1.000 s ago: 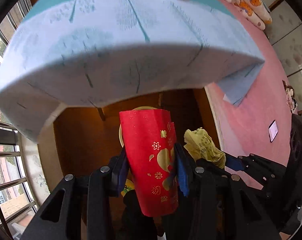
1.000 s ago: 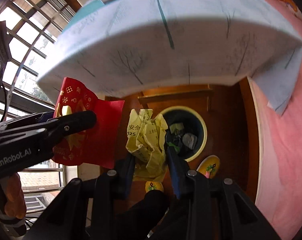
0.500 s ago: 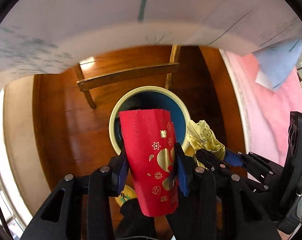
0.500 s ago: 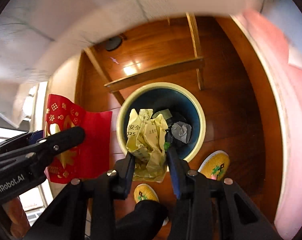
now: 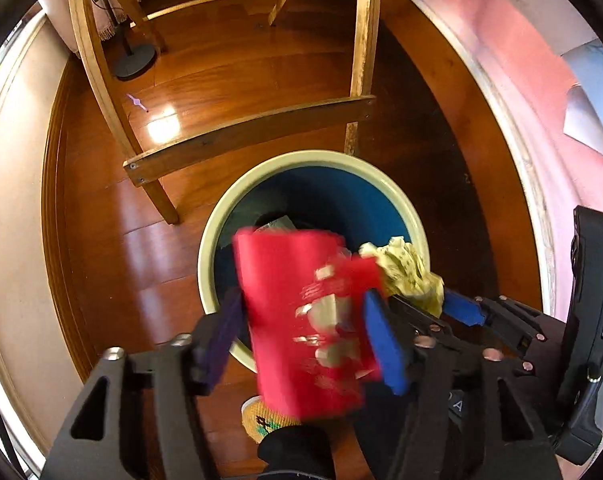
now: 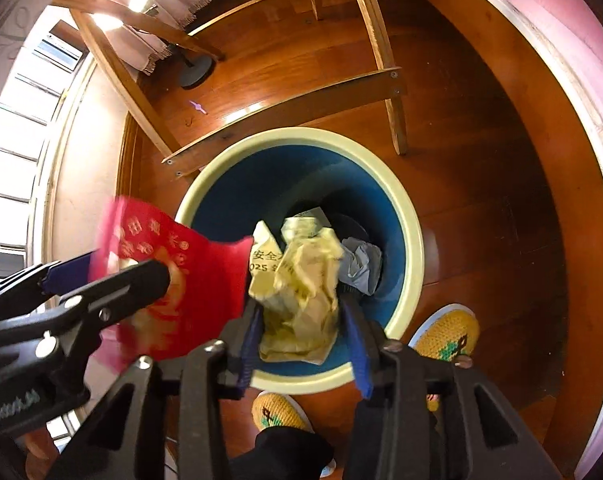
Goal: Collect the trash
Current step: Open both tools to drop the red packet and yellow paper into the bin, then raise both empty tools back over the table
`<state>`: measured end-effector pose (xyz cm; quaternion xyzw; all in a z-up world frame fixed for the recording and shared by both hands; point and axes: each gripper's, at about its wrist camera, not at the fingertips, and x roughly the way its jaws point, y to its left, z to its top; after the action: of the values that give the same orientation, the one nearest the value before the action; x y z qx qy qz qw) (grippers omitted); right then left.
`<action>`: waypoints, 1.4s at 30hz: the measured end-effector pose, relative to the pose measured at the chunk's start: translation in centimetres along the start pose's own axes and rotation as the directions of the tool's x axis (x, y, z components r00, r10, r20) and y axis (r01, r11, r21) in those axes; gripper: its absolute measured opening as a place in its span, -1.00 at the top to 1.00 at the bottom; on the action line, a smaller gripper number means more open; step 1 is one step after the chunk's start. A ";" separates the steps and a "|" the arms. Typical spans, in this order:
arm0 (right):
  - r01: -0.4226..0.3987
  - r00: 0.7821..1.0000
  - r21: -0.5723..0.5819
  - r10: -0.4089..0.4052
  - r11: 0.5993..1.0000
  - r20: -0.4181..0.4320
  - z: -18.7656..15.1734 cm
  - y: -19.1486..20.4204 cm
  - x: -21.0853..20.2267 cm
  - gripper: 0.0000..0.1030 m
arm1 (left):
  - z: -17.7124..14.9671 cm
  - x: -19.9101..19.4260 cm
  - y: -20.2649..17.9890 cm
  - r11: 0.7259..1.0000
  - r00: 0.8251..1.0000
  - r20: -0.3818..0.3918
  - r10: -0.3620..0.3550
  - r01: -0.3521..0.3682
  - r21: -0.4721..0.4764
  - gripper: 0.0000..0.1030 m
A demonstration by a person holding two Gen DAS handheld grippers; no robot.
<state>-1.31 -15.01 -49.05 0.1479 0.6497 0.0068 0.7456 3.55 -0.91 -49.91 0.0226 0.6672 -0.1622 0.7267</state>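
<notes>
A blue bin with a cream rim [image 5: 237, 208] [image 6: 413, 216] stands on the wooden floor below both grippers. My left gripper [image 5: 301, 316] has its jaws spread; the red packet with gold print [image 5: 301, 312] [image 6: 169, 280] sits loose and blurred between them, over the bin's near rim. My right gripper [image 6: 301, 328] also has its jaws apart; the crumpled yellow paper [image 6: 301, 280] [image 5: 405, 276] hangs between them over the bin mouth. Grey and yellow trash [image 6: 359, 264] lies inside the bin.
A wooden table frame's legs and crossbar [image 5: 245, 136] [image 6: 285, 112] stand just behind the bin. My feet in yellow slippers [image 6: 447, 332] are at the bin's near side. A pink bed edge [image 5: 541, 80] runs along the right. A lamp base [image 5: 135, 62] sits far back.
Both grippers dropped lower toward the bin, past the table edge. Both jaws have opened, and the red packet and yellow paper are coming loose and blurring.
</notes>
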 end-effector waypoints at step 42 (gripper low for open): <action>0.011 0.988 -0.133 0.009 0.991 0.152 1.2 11.6 -32.0 -0.17 | -1.0 -39.1 0.5 0.999 0.957 0.290 -0.018 0.028 -0.032 -0.88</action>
<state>-3.02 -10.64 -15.33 0.0974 0.5892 0.0387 0.8012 0.49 7.87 -11.88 -0.0222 0.5566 -0.1603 0.8148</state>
